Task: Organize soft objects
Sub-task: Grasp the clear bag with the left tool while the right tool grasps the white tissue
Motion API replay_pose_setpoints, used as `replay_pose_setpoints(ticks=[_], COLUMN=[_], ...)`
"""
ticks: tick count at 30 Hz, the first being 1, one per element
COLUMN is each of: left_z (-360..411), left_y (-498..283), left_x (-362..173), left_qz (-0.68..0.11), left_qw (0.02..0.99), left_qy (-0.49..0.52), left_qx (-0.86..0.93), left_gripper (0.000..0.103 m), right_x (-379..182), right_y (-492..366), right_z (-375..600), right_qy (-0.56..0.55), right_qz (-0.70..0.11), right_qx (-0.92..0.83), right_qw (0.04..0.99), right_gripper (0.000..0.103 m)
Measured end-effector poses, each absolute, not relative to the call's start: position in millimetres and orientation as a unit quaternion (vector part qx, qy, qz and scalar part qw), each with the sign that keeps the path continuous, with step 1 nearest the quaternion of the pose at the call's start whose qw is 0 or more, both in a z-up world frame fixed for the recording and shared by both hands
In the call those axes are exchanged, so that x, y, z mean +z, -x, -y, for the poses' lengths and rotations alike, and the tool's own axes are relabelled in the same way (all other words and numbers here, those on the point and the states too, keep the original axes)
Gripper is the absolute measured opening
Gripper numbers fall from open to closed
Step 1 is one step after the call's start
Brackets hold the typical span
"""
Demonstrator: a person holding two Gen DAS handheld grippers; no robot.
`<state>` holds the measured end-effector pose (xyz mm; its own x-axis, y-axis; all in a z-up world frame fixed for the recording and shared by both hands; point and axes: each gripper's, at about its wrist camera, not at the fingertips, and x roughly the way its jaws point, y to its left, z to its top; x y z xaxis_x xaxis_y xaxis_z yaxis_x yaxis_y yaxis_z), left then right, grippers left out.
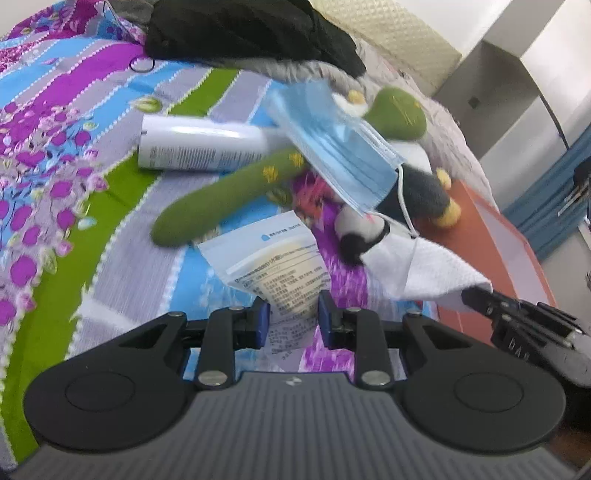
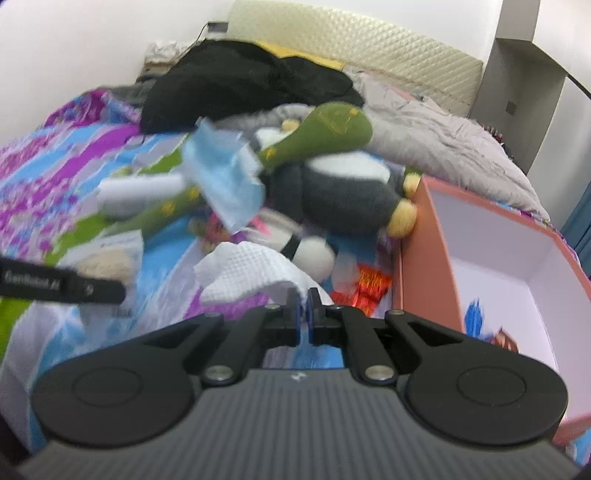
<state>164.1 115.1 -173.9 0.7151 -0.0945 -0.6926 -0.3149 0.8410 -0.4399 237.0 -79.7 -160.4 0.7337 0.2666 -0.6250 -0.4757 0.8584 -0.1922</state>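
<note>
My left gripper [image 1: 292, 308] is shut on a clear zip bag of cotton pads [image 1: 275, 273], whose printed label runs down between the blue pads. In the right wrist view the bag [image 2: 107, 258] hangs at that gripper's tip [image 2: 118, 291]. My right gripper [image 2: 303, 295] is shut on a corner of a white embossed tissue [image 2: 251, 269]; the left wrist view shows the same tissue [image 1: 424, 269] at its tip [image 1: 472, 295]. Behind lie a blue face mask [image 1: 340, 155], a long green plush [image 1: 229, 199], a dark grey penguin plush [image 2: 351, 192] and a small black-and-white plush [image 2: 310, 251].
Everything lies on a flowered, striped bedspread [image 1: 55, 155]. A white bottle [image 1: 199, 147] lies on its side beside the green plush. An open orange box [image 2: 417, 258] with white walls stands at the right. Red snack wrappers [image 2: 373, 284] lie by it. Black clothing [image 1: 240, 29] is heaped behind.
</note>
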Motion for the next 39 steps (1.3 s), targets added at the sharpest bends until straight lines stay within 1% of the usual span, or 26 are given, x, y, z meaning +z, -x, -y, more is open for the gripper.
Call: replay_pose_setpoints(ticks=[6,11,12,13,14,15,16,18,20,21,27,35,39], left_z=[-103.8,-99.7,-100.7,-101.2,-101.4,-101.4,-101.6,-101.1,-101.8,-102.9,-108.5,-111.9,-103.9], left_y=[-152.6,-148.4,-150.0,-150.2,-152.1,-153.9,-153.7,-150.0,-146.6,-144.7,-129.6,-124.8,-131.6], left_x=[-194.2,-209.6,-210.2,-210.9,-212.0,-212.5,-211.8,-208.8,-206.8,-206.4,-196.9,-190.3,-192.4], left_qz=[-0.417,-0.437,-0.436,-0.438,-0.444,-0.448,-0.446,-0.435,-0.430,-0.428,-0.398,-0.382,-0.385], left_qw=[0.872,0.866,0.866,0.864,0.861,0.859,0.860,0.866,0.869,0.870,0.884,0.888,0.890], left_qy=[0.255,0.243,0.245,0.246,0.247,0.248,0.250,0.247,0.244,0.245,0.233,0.245,0.233], left_qx=[0.027,0.024,0.023,0.022,0.020,0.017,0.016,0.020,0.025,0.029,0.079,0.076,0.070], left_gripper=[0.031,0.032,0.039,0.051,0.057,0.065,0.068,0.071,0.071,0.071,0.070,0.069,0.068], right_x=[-185.9,-198.9,-200.8,-202.4,-203.5,-204.2,-204.3,-203.1,-202.6,-202.2,-193.1,-172.8,-186.6], right_y=[-209.9,-200.5,-201.2,-201.0,-201.8,-201.9,-203.0,-204.0,-207.8,-209.1,-226.8,-234.1,-243.1], right_z=[86.7,96.9,99.0,100.3,102.0,104.2,107.9,113.0,114.6,115.0,113.0,119.6,113.9], right_qy=[0.176,0.136,0.128,0.122,0.117,0.111,0.100,0.078,0.063,0.059,0.024,-0.036,-0.021], right_qz=[-0.345,-0.380,-0.387,-0.391,-0.394,-0.396,-0.399,-0.402,-0.405,-0.403,-0.392,-0.390,-0.402], right_qx=[0.212,0.237,0.241,0.242,0.241,0.239,0.240,0.249,0.255,0.255,0.276,0.307,0.283], right_qw=[0.897,0.884,0.881,0.879,0.879,0.879,0.879,0.878,0.876,0.877,0.877,0.867,0.871], right_gripper=[0.007,0.009,0.011,0.014,0.020,0.032,0.039,0.045,0.055,0.062,0.063,0.063,0.063])
